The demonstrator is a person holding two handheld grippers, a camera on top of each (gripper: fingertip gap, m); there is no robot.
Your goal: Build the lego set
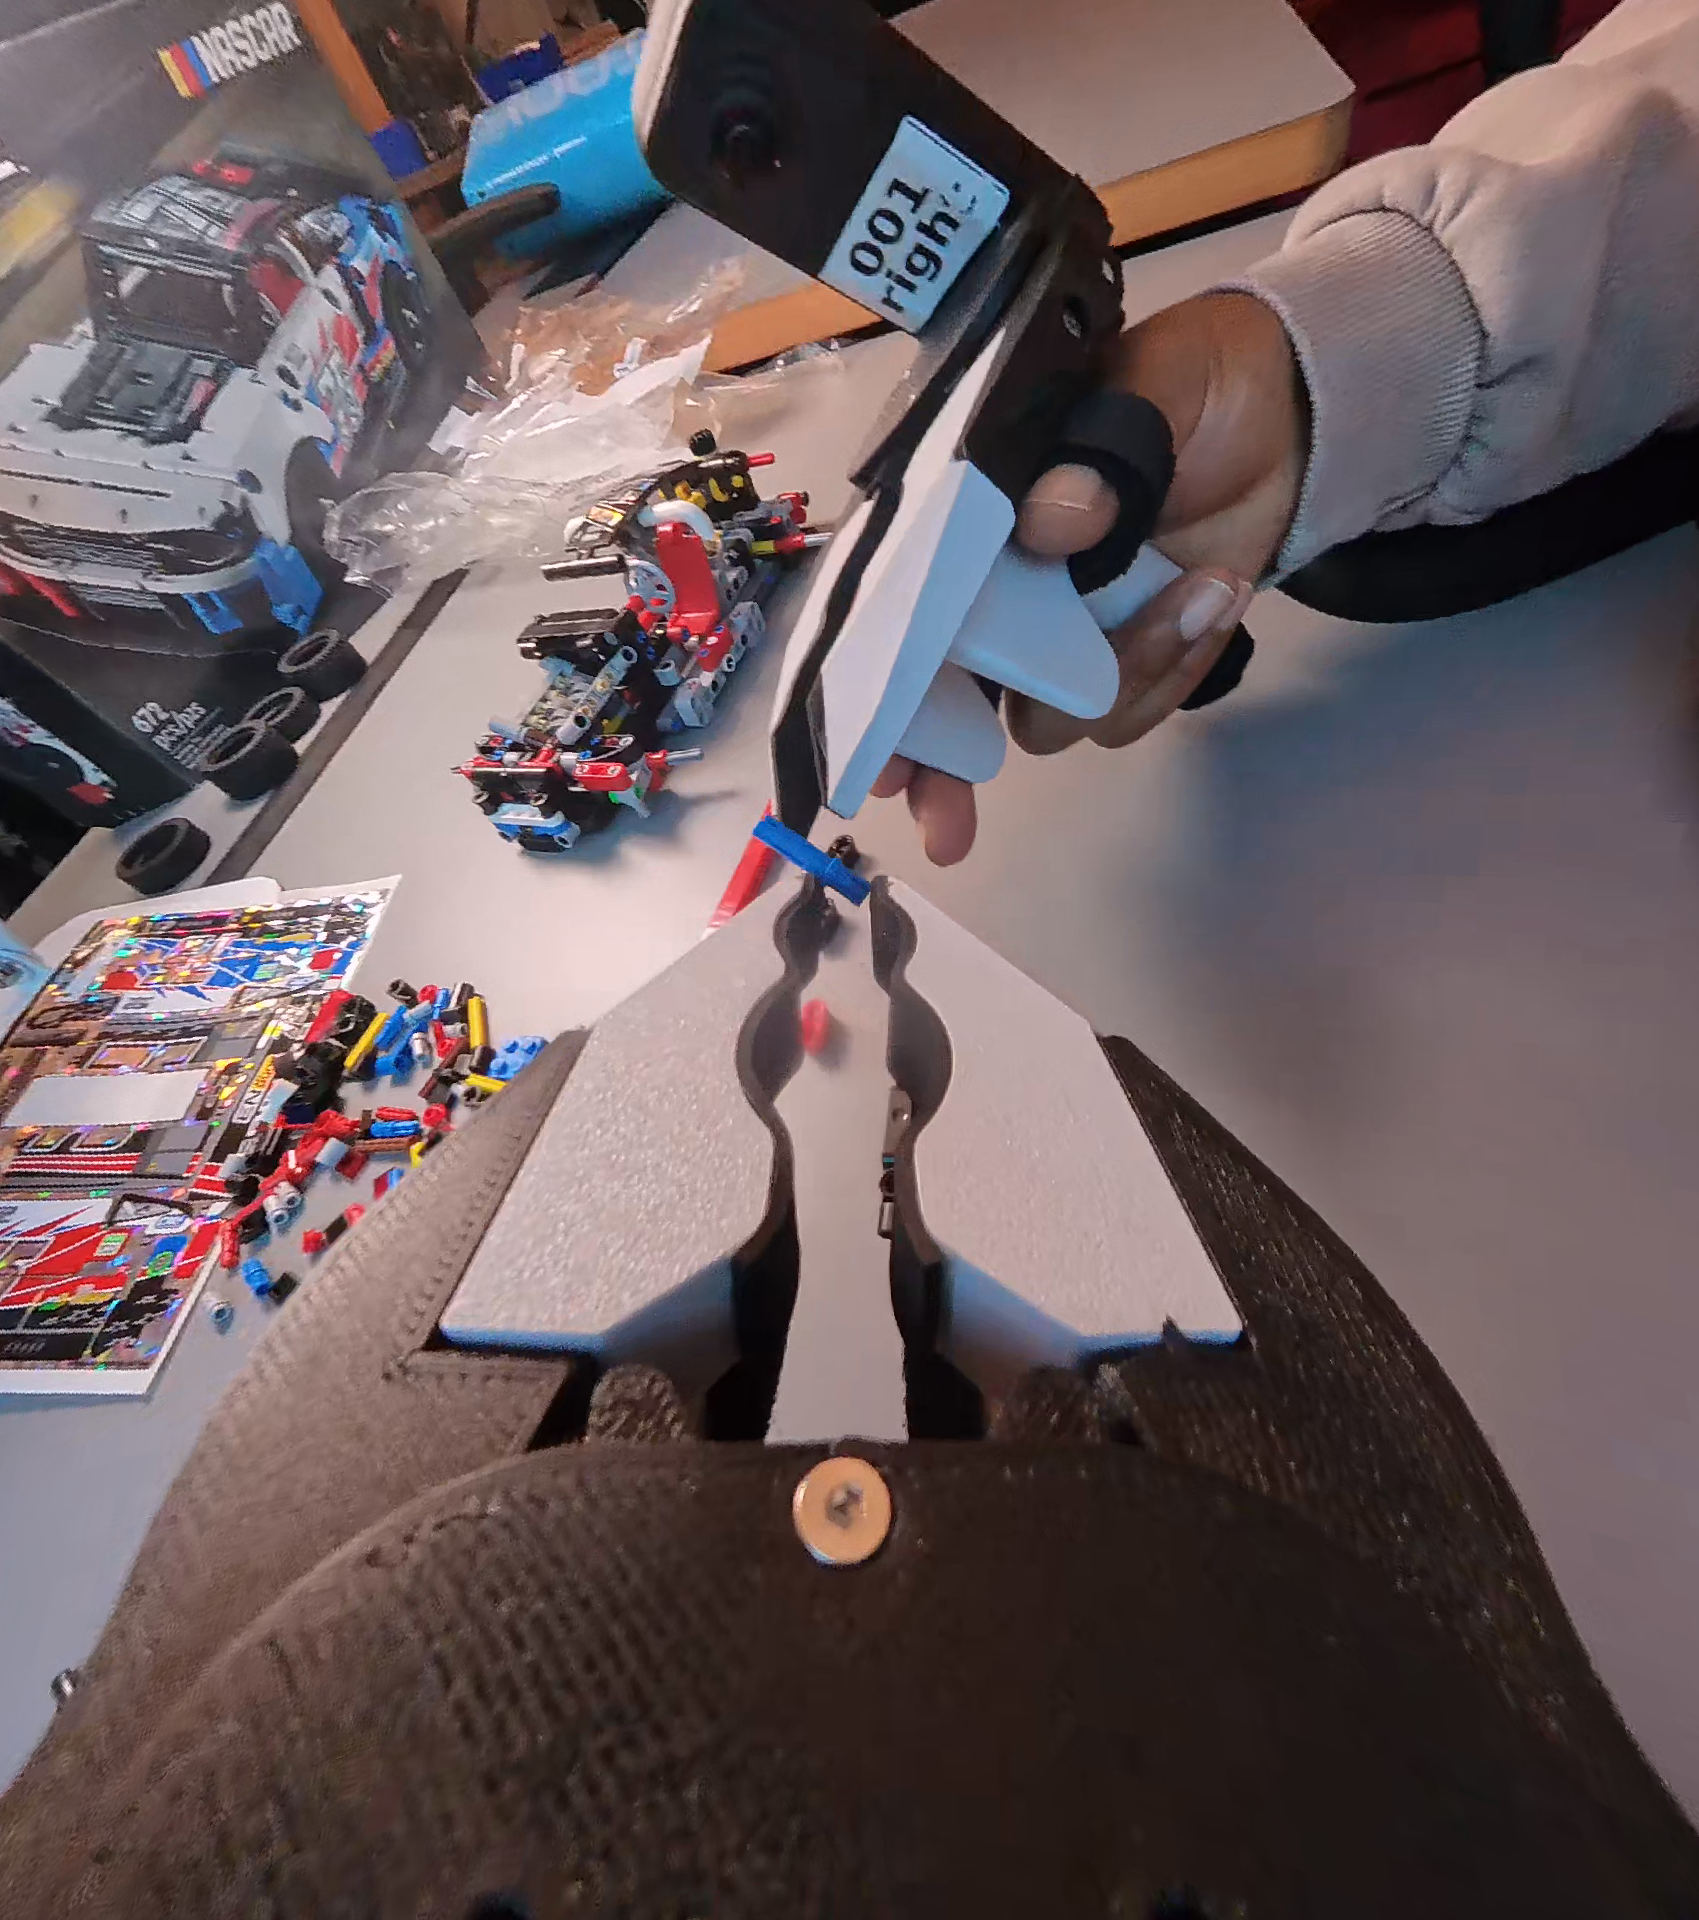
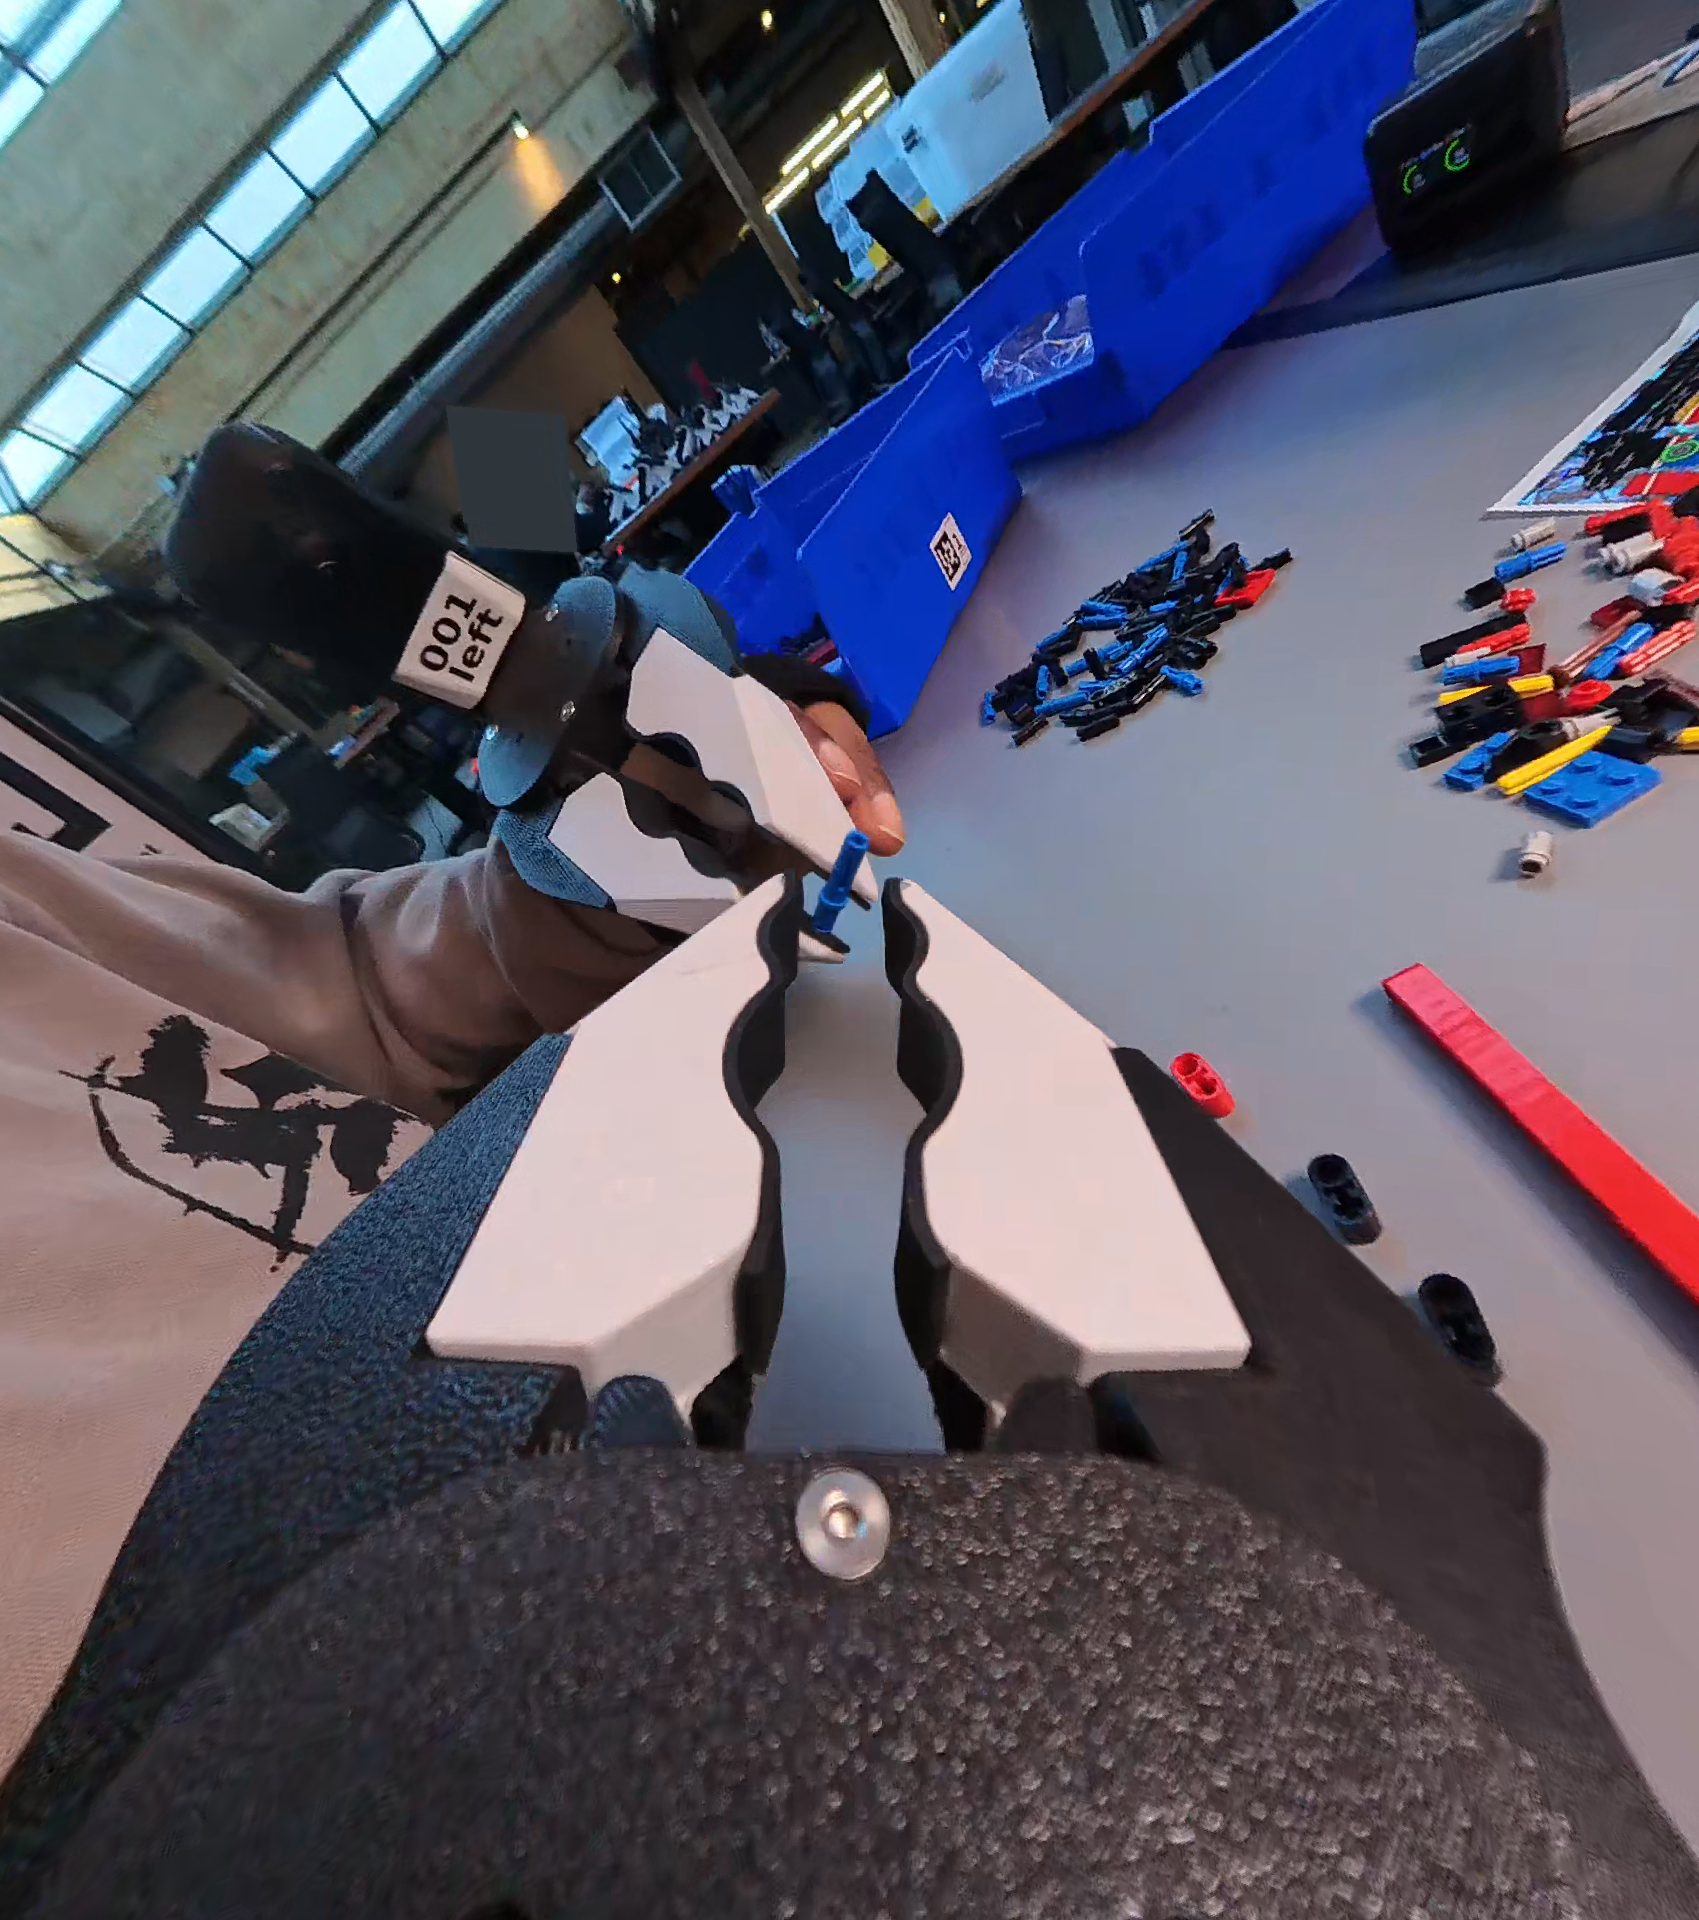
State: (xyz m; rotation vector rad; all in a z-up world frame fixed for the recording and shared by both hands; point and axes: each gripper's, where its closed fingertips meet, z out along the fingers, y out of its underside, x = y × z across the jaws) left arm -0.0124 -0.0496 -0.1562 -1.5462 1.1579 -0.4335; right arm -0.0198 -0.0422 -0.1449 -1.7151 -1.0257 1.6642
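My left gripper (image 1: 840, 891) is nearly shut, with a blue pin (image 1: 803, 847) across its tips and a small black piece (image 1: 821, 916) against its left finger. In the right wrist view the left gripper (image 2: 853, 896) comes in from the upper left, and the blue pin (image 2: 843, 873) stands upright at its tips. My right gripper (image 2: 837, 896) meets it tip to tip. Its jaws stand a little apart and the pin sits just inside its left fingertip. The right gripper also shows in the left wrist view (image 1: 795, 816). The part-built car chassis (image 1: 637, 644) lies farther back on the grey table.
The set box (image 1: 149, 364), loose tyres (image 1: 253, 748), a sticker sheet (image 1: 97, 1122) and mixed loose pieces (image 1: 388, 1081) lie to the left. A red strip (image 2: 1603, 1174), a red bush (image 2: 1200, 1081), two black connectors (image 2: 1344, 1195), a pile of pins (image 2: 1125, 634) and blue bins (image 2: 928, 540) lie to the right. The grippers are tip to tip, or close to it.
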